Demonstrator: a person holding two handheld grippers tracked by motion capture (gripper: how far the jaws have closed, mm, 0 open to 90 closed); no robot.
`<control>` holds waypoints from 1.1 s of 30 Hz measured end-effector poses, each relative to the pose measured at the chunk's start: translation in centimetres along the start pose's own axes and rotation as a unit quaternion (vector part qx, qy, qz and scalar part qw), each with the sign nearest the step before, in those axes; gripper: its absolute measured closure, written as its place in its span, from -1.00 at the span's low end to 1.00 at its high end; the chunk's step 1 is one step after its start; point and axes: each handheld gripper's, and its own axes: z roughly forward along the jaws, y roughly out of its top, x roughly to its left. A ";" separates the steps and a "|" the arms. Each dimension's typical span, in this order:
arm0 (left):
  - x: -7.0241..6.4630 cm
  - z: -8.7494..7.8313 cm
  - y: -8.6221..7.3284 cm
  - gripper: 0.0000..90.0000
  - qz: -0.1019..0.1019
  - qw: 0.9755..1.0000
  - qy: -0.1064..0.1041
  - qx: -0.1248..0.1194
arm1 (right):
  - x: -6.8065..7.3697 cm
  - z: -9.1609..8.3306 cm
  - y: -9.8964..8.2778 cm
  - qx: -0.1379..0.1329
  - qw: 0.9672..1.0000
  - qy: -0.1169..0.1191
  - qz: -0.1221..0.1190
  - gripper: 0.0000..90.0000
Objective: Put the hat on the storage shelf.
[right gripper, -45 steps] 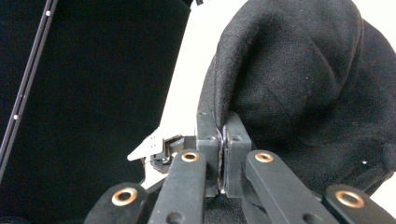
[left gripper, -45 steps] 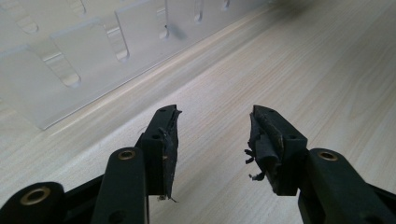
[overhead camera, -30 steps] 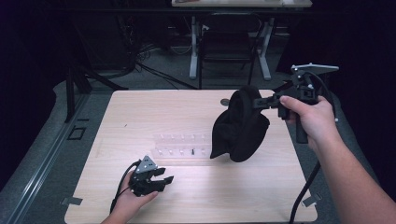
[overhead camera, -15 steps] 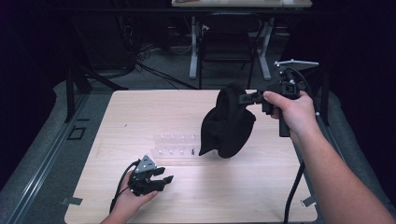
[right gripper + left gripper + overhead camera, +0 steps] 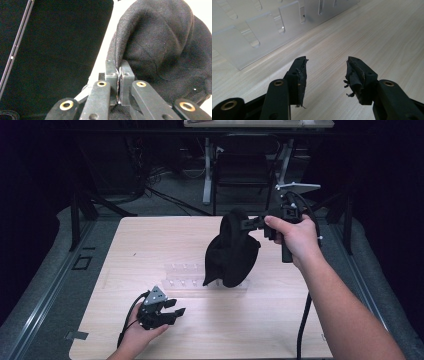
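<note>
Two grippers work near a clear plastic rack (image 5: pixel 185 276) on the table (image 5: pixel 125 245). Right gripper (image 5: pixel 248 223) pinches a black cloth (image 5: pixel 231 252) hanging above the rack's right end. Left gripper (image 5: pixel 170 312) rests just in front of the rack, jaws spread and empty.

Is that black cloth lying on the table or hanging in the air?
Hanging. The right tongs pinch the black cloth at its top edge, and it droops above the clear plastic tray.
</note>
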 end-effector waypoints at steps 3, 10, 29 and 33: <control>0.0 0.0 0.0 0.13 0.001 1.000 0.001 0.000 | 0.0 0.4 0.1 0.000 1.000 -0.002 0.000 0.96; -0.2 -0.1 0.4 0.13 0.007 1.000 0.001 -0.003 | -0.2 1.0 0.1 0.004 1.000 -0.008 0.001 0.96; -1.4 -0.2 4.9 0.17 0.050 0.998 0.013 -0.038 | -0.2 2.6 0.1 -0.001 1.000 0.012 0.003 0.95; -1.8 0.2 6.0 0.21 0.059 0.997 0.011 -0.040 | -0.2 2.6 0.1 -0.002 1.000 0.012 0.003 0.95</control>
